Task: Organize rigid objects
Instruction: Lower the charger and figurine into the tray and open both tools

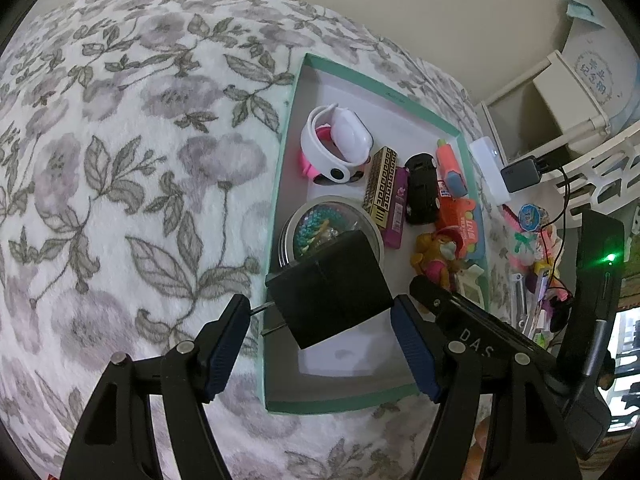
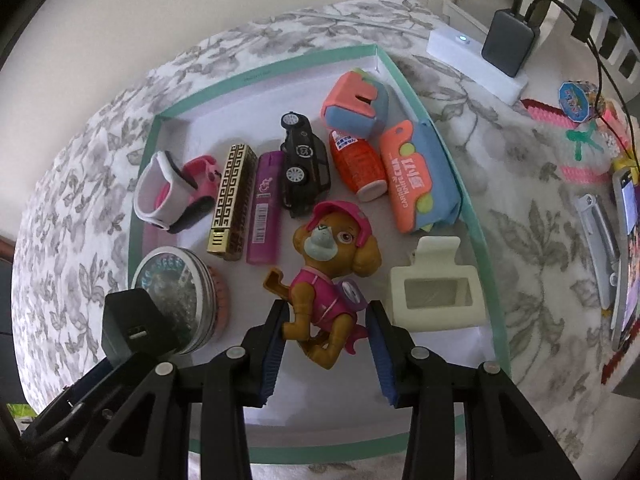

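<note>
Two hand-held grippers are loading the green-rimmed box on the bed. Left hand-held gripper is clamping a black charger above the box; right hand-held gripper is clamping a toy dog inside it. Next, by judgement: both are needing clear floor before letting go.

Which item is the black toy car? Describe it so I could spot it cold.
Find the shallow teal-rimmed box on the floral blanket. Near the box's middle, the black toy car lies tipped on its side, between a purple lighter and an orange cylinder. It is the only thing there with wheels.
</note>
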`<state>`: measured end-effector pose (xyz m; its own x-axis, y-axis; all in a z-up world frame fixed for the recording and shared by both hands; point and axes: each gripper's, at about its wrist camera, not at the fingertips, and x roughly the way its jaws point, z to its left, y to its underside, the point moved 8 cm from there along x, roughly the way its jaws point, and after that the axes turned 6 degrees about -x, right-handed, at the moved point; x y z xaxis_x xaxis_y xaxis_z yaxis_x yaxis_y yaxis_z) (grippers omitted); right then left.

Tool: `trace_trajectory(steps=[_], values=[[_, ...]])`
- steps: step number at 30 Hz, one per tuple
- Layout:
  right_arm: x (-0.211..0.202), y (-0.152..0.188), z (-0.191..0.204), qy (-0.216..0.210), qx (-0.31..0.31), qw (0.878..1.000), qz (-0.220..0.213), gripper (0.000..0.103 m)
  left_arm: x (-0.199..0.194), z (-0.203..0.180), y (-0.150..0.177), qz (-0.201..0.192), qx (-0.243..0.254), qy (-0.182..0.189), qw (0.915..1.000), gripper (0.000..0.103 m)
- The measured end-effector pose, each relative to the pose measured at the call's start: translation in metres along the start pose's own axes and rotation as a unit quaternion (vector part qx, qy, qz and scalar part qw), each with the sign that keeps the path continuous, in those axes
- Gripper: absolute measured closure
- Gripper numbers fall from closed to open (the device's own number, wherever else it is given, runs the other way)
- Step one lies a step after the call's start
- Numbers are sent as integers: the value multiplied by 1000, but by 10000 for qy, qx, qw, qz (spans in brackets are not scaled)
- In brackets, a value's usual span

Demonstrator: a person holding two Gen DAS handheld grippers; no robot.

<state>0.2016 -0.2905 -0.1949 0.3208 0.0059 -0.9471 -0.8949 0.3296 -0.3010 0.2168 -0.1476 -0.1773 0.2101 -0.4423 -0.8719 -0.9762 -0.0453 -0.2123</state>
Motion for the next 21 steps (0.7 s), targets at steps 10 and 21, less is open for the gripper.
trace_trajectory(steps=[10,21], values=[[-6,-2,1,-1,-19,10000,-92,54,-3,-2,-1,34,-100,114,9999,26],[-32,-15,0,25,-30,9987,-505,54,-18,-9,-5,-110,-53,385,9992,26]])
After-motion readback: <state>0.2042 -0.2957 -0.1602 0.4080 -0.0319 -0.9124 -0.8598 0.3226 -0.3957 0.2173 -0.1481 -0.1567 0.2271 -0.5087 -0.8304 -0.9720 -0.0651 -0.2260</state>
